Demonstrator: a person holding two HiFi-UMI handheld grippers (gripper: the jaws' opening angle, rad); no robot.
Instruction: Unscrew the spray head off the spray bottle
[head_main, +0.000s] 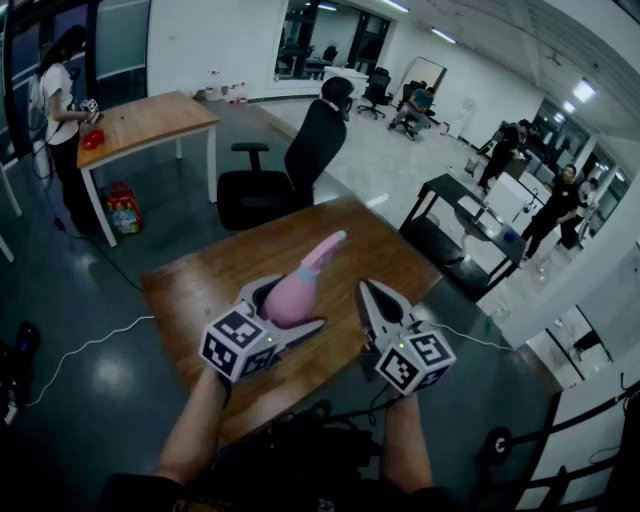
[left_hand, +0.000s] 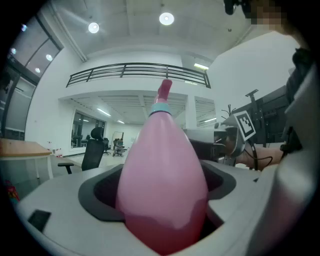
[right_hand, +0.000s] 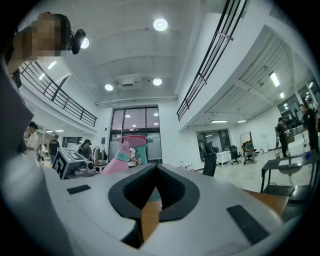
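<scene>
Pink spray bottle (head_main: 297, 295) clamped in L gripper (head_main: 294, 306); spray head (head_main: 326, 248) seemingly still on, unscrewing not begun; R gripper (head_main: 368, 293) closed, empty.

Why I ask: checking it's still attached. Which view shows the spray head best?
The right gripper view: the spray head sits in side profile, nozzle and collar clear. The left gripper view shows only its tip beyond the bottle; the head view shows it small, from above.

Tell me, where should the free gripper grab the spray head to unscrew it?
Probably the teal collar under the spray head, approached sideways by the right gripper. The left gripper clamps the pink bottle by its body, neck pointing away, so the collar stands free; the shut right one must open first.
</scene>
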